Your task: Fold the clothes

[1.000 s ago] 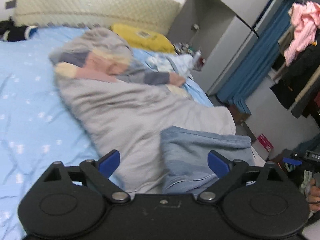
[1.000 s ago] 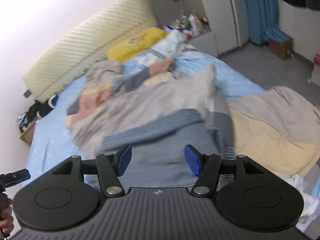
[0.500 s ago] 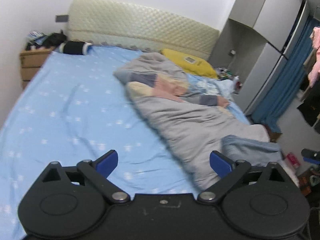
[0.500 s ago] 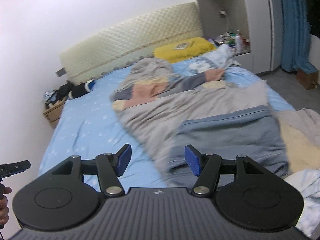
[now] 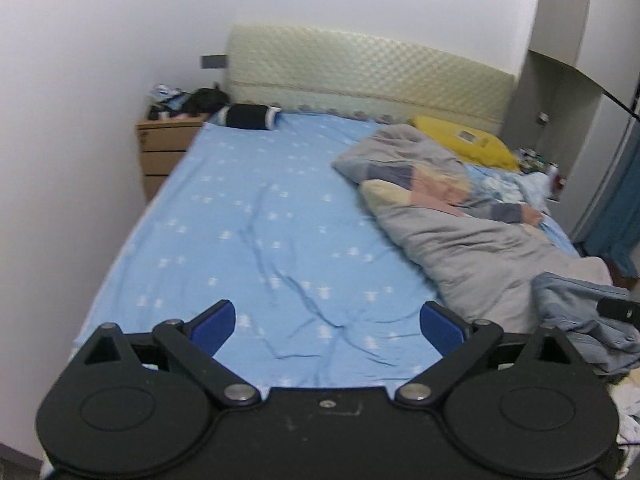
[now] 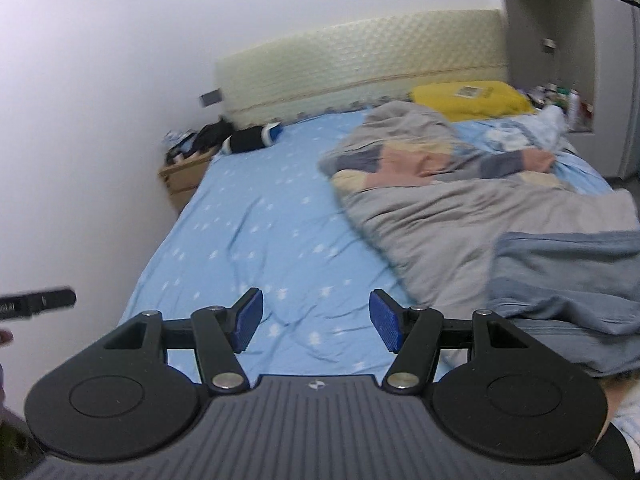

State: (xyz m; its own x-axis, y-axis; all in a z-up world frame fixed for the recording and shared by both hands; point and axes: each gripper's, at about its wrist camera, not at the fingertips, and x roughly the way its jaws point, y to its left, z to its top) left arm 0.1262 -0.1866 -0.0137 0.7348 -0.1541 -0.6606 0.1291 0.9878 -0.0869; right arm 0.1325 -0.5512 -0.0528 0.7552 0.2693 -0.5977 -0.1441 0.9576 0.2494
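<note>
A folded blue-grey garment [image 5: 576, 312] [image 6: 568, 276] lies at the right near edge of the bed, on a grey quilt [image 5: 476, 248] [image 6: 460, 220]. A patchwork garment in grey, pink and cream [image 5: 424, 176] [image 6: 404, 160] lies further back. My left gripper [image 5: 327, 326] is open and empty over the bare blue sheet [image 5: 256, 232]. My right gripper [image 6: 316, 322] is open and empty over the sheet [image 6: 256, 240], left of the blue-grey garment.
A quilted headboard [image 5: 360, 68] and a yellow pillow [image 5: 468, 146] are at the far end. A wooden nightstand [image 5: 164, 148] with clutter stands at the far left by the wall. A dark rolled item [image 5: 248, 116] lies at the bed's head.
Both grippers have swung left, away from the blue-grey garment and quilt, and now face the bare blue sheet. Both stayed open and empty.
</note>
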